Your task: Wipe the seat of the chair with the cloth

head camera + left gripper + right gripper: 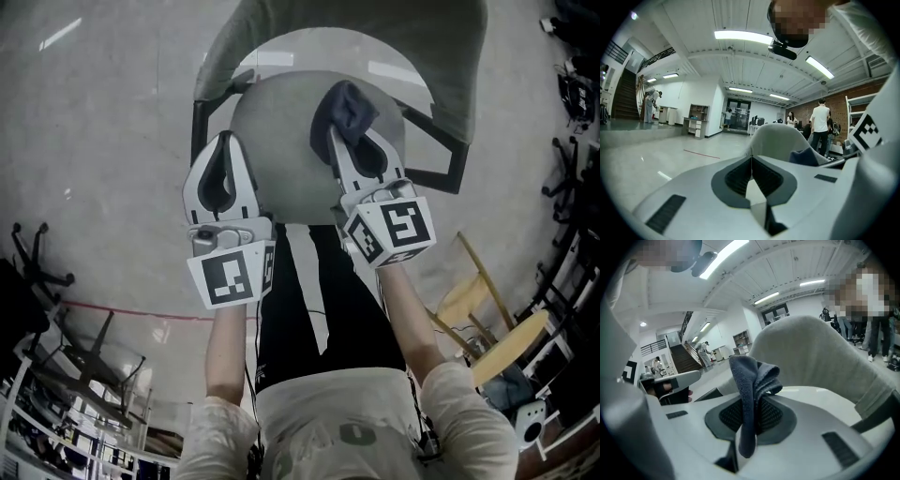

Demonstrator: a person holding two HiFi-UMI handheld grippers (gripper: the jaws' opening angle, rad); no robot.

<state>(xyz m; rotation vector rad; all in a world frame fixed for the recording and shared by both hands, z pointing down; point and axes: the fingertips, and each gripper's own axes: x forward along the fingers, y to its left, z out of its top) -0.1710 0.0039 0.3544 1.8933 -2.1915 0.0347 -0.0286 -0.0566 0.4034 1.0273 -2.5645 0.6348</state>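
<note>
Presently: item, one cloth (751,376), dark blue-grey, soft knit or terry weave, bunched into loose folds. Location: pinched in the right gripper (751,405), whose jaws are closed on the cloth's middle, one fold standing up past the tips and a tail hanging down between the pads. Position relative to work surface: over the far part of the seat (277,169) of the chair (225,70), near the backrest (441,66); contact with the seat cannot be made out. Handling, by estimate: light, limp, no stiffness of its own, likely to drag and roll under on the grey upholstery; not fragile, not slippery. Grip advice: hold as now, by a gathered middle, leaving enough free fabric beyond the tips to press flat on the seat. Second item, left gripper (751,161): jaws brought together, nothing between them, held above the near left edge of the seat. Seat condition: grey, rounded, no visible soiling.
</note>
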